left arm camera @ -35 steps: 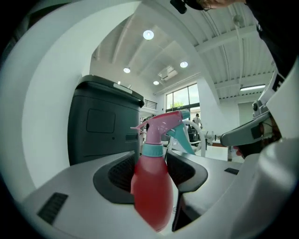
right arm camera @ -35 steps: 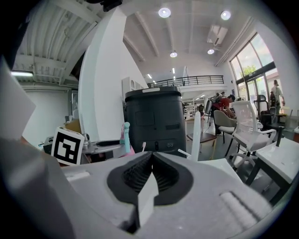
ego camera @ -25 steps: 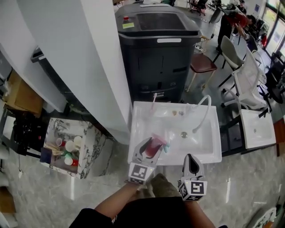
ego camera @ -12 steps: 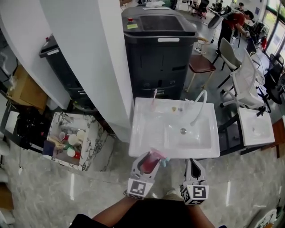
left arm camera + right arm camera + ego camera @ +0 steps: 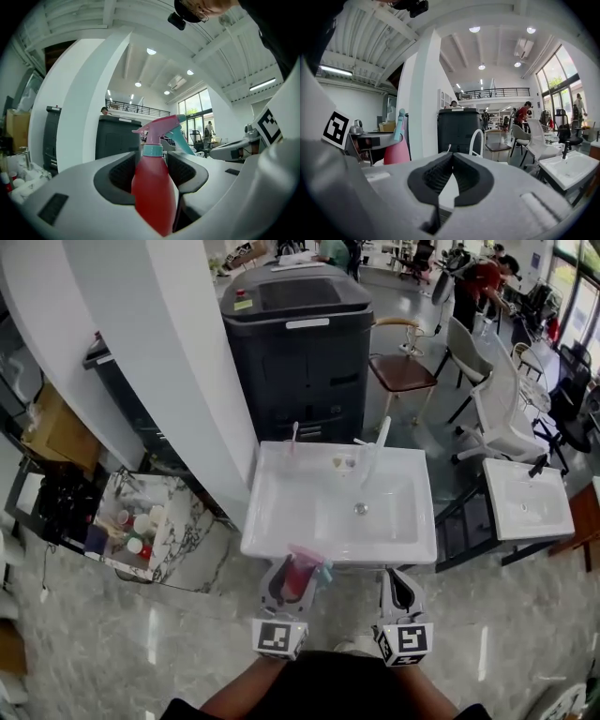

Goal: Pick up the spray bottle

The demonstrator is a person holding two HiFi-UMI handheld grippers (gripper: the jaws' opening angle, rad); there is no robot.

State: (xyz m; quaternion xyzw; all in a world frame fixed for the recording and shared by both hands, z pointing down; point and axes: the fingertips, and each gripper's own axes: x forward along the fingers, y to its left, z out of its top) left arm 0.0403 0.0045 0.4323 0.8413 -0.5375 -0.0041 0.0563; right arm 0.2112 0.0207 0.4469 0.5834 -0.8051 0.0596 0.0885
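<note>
The spray bottle (image 5: 300, 572) has a red body and a pink and teal trigger head. It stands upright between the pads of my left gripper (image 5: 294, 576), which is shut on its body (image 5: 152, 187). Bottle and gripper hang just off the front edge of the white sink (image 5: 281, 526). My right gripper (image 5: 398, 589) is beside it to the right, also in front of the sink, with its jaws together and nothing between them (image 5: 451, 159). In the right gripper view the bottle (image 5: 396, 151) shows at the left.
The sink carries a curved white faucet (image 5: 375, 448) and a toothbrush (image 5: 293, 437) at its back rim. Behind it stands a black machine (image 5: 295, 343), to the left a white pillar (image 5: 159, 362) and a marble box with cups (image 5: 141, 532). At the right are chairs (image 5: 497, 409) and a second basin (image 5: 525, 502).
Both grippers have drawn back from over the sink basin to in front of its front edge. The bottle has come along in the left gripper.
</note>
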